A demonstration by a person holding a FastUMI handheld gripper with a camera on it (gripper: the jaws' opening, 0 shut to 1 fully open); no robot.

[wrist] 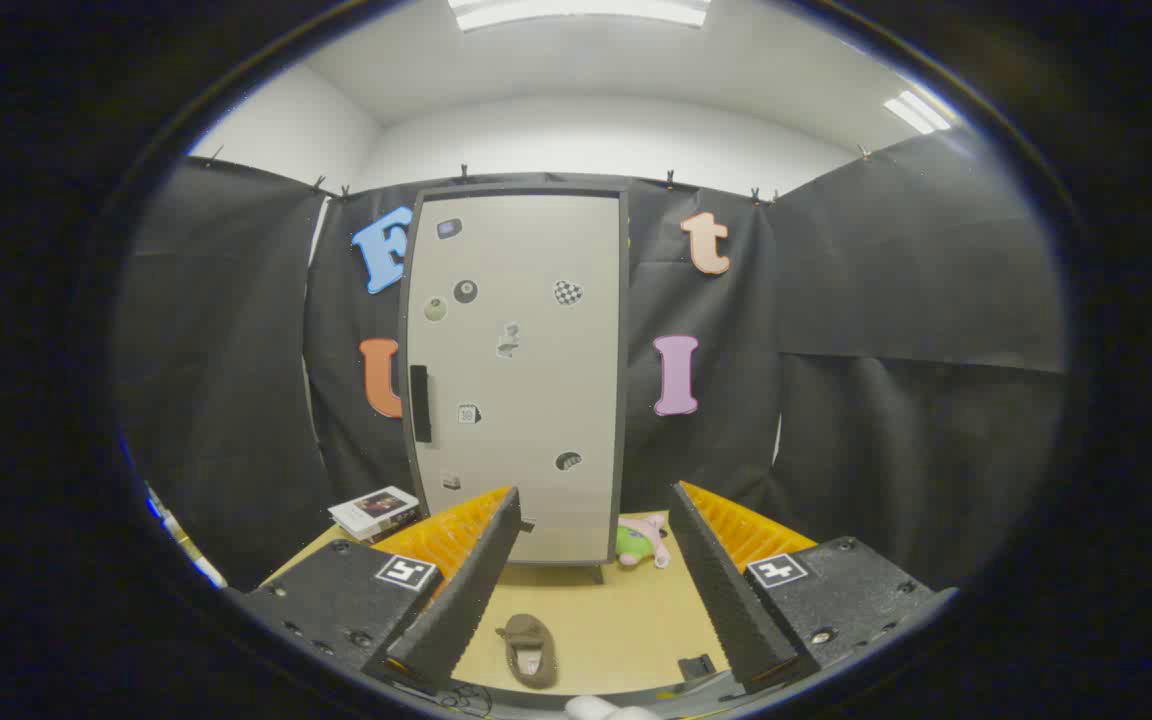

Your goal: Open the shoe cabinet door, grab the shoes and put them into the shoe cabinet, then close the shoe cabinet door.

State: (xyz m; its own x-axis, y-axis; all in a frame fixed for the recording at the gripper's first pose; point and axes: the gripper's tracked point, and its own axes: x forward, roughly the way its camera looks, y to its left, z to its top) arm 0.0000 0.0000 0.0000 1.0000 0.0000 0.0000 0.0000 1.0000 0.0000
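With the jaws spread wide and empty, the shut shoe cabinet (516, 375) is faced beyond them, a shoe (528, 650) apparently between them, so its dark handle (420, 403) must be reached.

A shoe cabinet (516, 375) is set upright at the back of a table (626, 620), its door (521, 330) shut and a handle (420, 403) placed near the door's left edge. A stack of books (376, 512) is laid left of the cabinet, and a soft toy (642, 542) right of its foot. A single shoe (528, 650) is laid nearer, between the wide-spread fingers of the gripper (596, 590). A small clip (696, 666) is seen beside the right finger.
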